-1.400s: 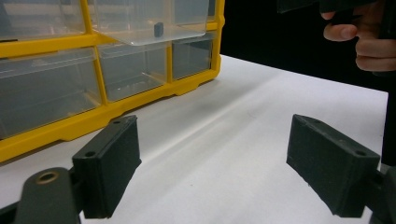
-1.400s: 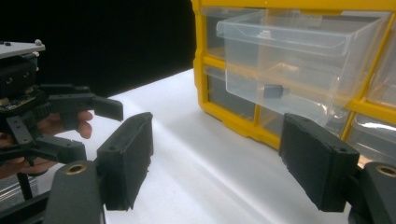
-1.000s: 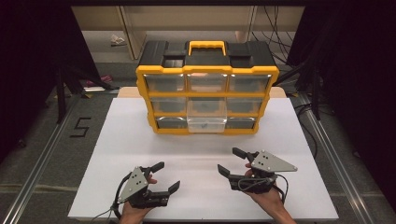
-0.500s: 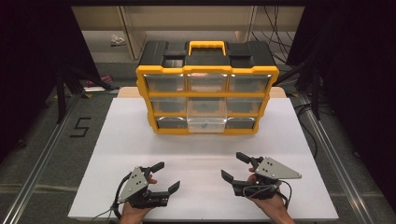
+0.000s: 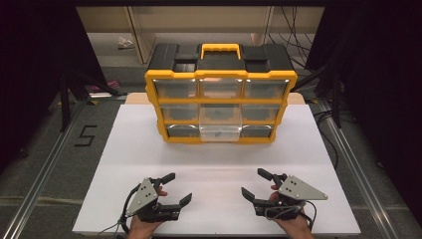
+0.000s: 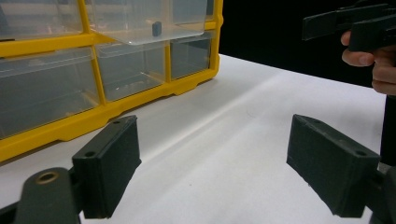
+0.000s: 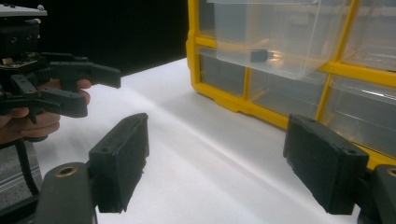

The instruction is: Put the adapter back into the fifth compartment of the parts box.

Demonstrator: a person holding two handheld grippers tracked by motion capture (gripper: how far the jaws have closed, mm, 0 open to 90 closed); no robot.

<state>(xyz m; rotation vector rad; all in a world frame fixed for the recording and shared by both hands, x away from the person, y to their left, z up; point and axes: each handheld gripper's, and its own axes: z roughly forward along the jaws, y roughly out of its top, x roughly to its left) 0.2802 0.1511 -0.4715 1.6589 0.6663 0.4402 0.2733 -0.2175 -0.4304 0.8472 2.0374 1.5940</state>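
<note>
Both tongs sit low at the near edge of the white table [image 5: 149,149], each held in a hand. On the left side, the left gripper [image 5: 173,188] has its jaws spread wide, and nothing is between them. Seen in the left gripper view, its two black jaws stand far apart over bare white table, and the left gripper [image 6: 212,168] aims toward the yellow box.

That yellow box is the organizer [image 5: 220,94], a yellow and black case with clear little drawers and a yellow handle on top. It stands upright at the far middle of the table, well apart from both tongs. Its long side runs left to right across the table, and its drawer fronts face the person. One clear drawer, the middle drawer [image 5: 220,127], sticks out toward the tongs. A small dark piece [image 7: 259,55] lies inside it. I cannot tell what that piece is.

On the right side, the right gripper [image 5: 258,184] is wide open too and holds nothing. From the right gripper view, the organizer is ahead and to the right of its jaws, and the other hand with its tongs shows at the left.
</note>
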